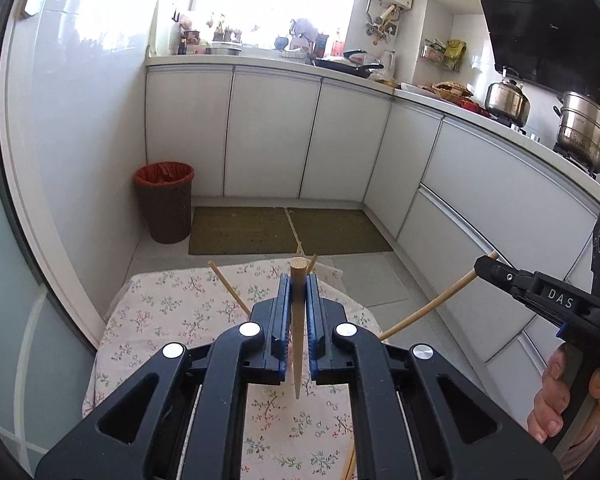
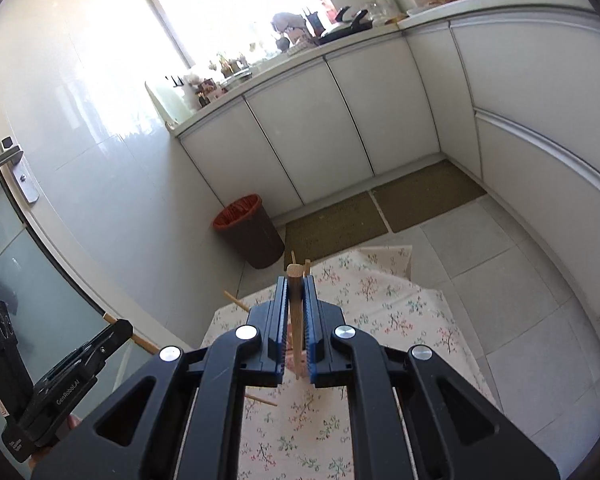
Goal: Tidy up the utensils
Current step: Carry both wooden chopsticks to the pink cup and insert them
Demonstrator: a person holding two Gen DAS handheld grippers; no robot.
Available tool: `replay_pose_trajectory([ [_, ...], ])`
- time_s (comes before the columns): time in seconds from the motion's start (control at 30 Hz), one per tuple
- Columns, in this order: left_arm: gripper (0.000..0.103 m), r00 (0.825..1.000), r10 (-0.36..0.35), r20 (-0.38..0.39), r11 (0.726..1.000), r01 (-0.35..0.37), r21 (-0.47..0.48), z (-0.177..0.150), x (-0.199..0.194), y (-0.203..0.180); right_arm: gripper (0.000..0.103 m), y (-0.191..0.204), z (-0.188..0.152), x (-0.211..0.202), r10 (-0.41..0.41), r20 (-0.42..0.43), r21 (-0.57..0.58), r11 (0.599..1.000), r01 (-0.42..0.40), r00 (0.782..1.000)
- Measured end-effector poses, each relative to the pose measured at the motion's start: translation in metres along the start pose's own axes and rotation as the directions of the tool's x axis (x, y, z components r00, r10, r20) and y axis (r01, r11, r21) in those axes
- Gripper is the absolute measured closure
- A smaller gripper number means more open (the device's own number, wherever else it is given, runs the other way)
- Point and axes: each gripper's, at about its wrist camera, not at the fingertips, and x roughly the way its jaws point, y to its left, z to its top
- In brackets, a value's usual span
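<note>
Kitchen floor, white cabinets and a floral-clothed tabletop (image 1: 160, 320) make up our setting.

Item one, nearest: our left gripper (image 1: 298, 300), clenched on a wooden chopstick (image 1: 298, 320) that stands nearly upright between the jaws, its blunt end above them and its tapered tip hanging below, over the cloth.

Item two: our right gripper (image 2: 296, 304), likewise clamped on a second chopstick (image 2: 295, 320), held upright in the same manner.

Item three: loose chopsticks (image 1: 230, 290) poking up at slants just beyond and to either side of the grippers; what holds them is hidden behind the jaws.

Item four, farther off: a brown waste bin (image 1: 166, 202) with a red liner, floor mats, and worktops carrying pots.

Step in hand, as we judge it: both sticks lifted clear, mid-carry. Next move calls for bringing the pair together, aligned tip to tip, and lowering them to wherever they are to be stored, a spot we cannot see.
</note>
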Motion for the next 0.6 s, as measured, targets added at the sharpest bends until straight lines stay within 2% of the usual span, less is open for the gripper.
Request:
replay_pose_trajectory([
  [0.17, 0.097, 0.998, 0.04, 0.05, 0.999, -0.039, -0.013, 0.024, 0.014, 0.002, 0.095, 0.018, 0.022, 0.016, 0.007, 0.049, -0.053, 0.999, -0.004, 0.999],
  [0.33, 0.097, 0.995, 0.08, 0.051, 0.997, -0.079, -0.019, 0.034, 0.048, 0.01, 0.095, 0.033, 0.025, 0.045, -0.002, 0.047, -0.136, 0.991, 0.009, 0.999],
  [0.53, 0.096, 0.995, 0.096, 0.003, 0.994, -0.096, -0.048, 0.019, 0.099, 0.03, 0.095, 0.045, 0.008, 0.089, -0.02, 0.032, -0.231, 0.973, 0.027, 0.999],
  [0.57, 0.094, 0.996, 0.093, 0.002, 0.995, -0.093, -0.041, 0.015, 0.105, 0.032, 0.095, 0.046, 0.004, 0.096, -0.02, 0.028, -0.242, 0.97, 0.026, 0.999],
  [0.6, 0.088, 0.996, 0.086, -0.01, 0.996, -0.086, -0.034, 0.009, 0.111, 0.034, 0.095, 0.046, 0.0, 0.103, -0.02, 0.021, -0.252, 0.968, 0.025, 1.0],
])
